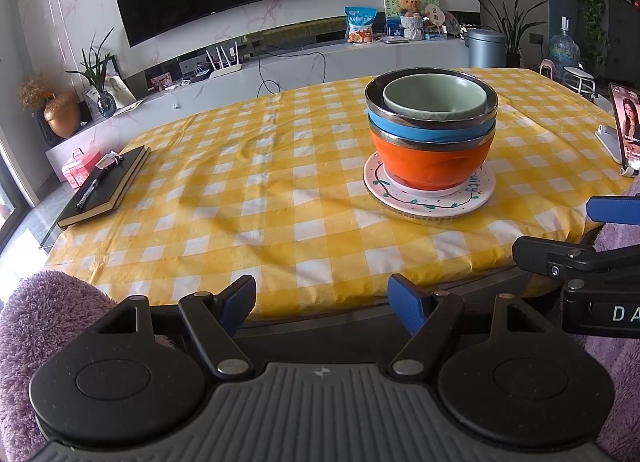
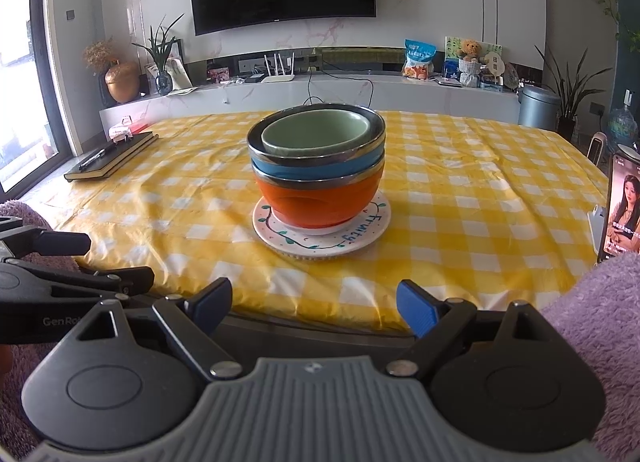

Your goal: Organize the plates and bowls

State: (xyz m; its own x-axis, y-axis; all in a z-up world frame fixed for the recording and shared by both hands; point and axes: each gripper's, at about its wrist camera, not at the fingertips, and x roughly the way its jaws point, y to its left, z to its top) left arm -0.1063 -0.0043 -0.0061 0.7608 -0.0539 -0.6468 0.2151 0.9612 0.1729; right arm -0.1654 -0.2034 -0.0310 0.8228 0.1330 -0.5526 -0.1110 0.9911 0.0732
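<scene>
Bowls nested on plates, ahead of both jaws: stacked to save room. Left gripper and right gripper wide open, empty.

Left gripper jaws wide apart, empty, right gripper likewise, side by side

Three nested bowls stand on a plate mid-table, a notebook far left, a phone at the right edge.
</scene>
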